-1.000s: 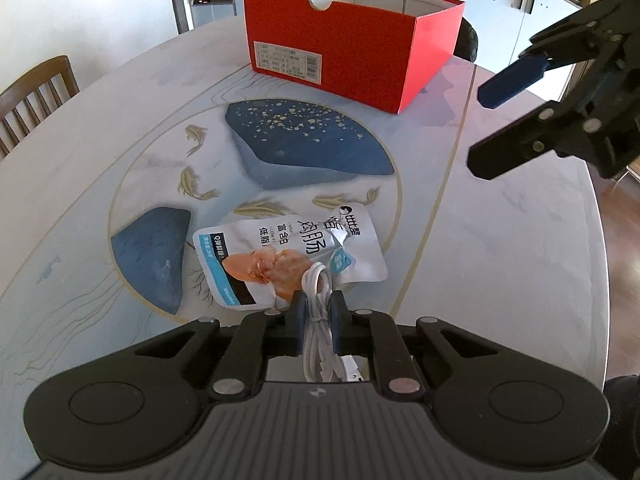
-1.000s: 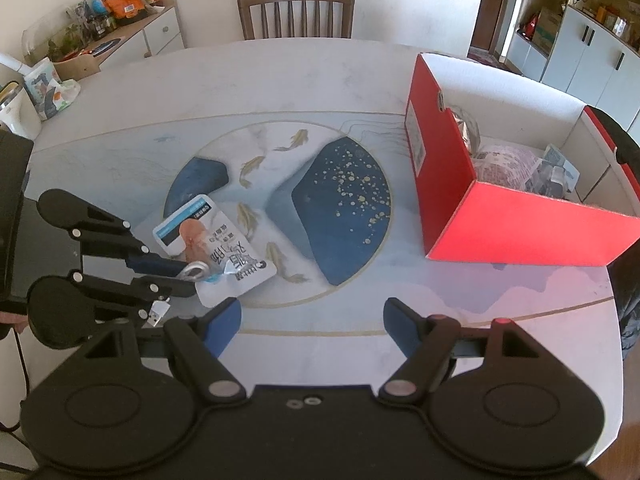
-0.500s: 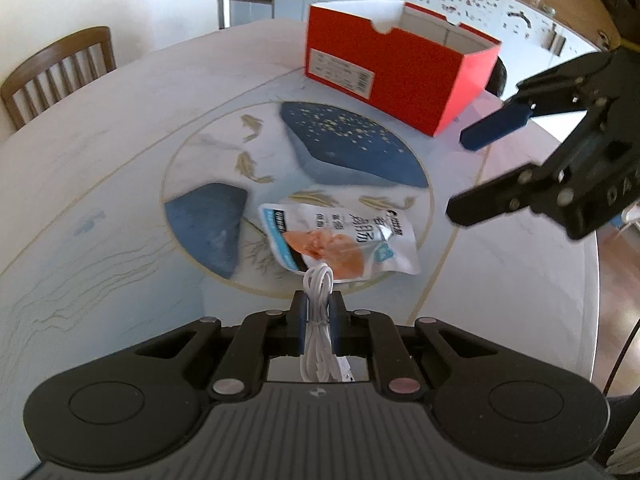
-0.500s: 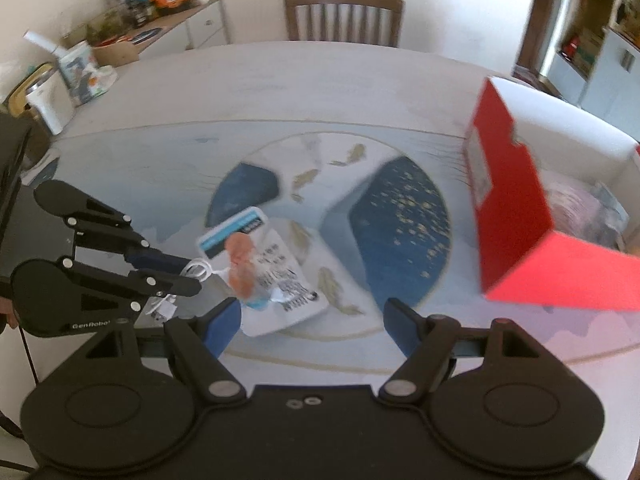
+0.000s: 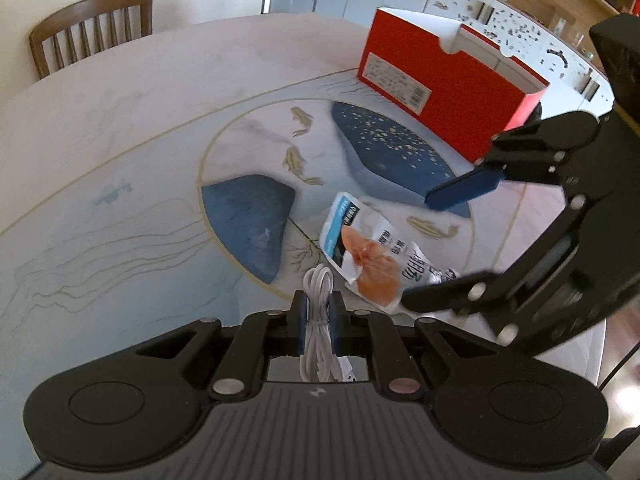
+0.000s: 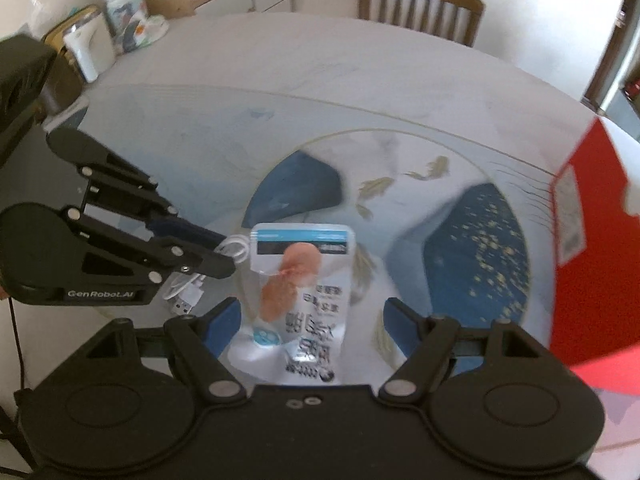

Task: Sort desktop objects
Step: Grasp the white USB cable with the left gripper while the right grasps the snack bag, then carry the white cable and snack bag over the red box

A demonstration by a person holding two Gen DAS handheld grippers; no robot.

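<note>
The left gripper [image 5: 318, 314] has its jaws squeezed tight on a white cable [image 5: 319, 320]. The cable is folded in a bundle, and its loop sticks out past the blue pads. In the right wrist view the cable's plug [image 6: 184, 304] hangs down under the left gripper [image 6: 224, 254], above the bench [image 6: 280, 100].

The right gripper [image 6: 310, 318] has its jaws wide open and holds nothing. A snack pouch [image 6: 302, 284] lies flat on the bench between its two blue pads. I cannot tell if the pads touch it. The pouch is white with a blue strip at its far end and a pink meat picture in the middle. In the left wrist view the pouch [image 5: 372, 254] lies just in front of the cable, and the right gripper [image 5: 436, 248] hangs over its near end.

A red box [image 5: 444, 96] stands open at the far side of the bench [image 5: 140, 120], well apart from the pouch. A wooden chair [image 5: 90, 30] stands behind the bench. The bench has blue shapes and gold fish painted on it.
</note>
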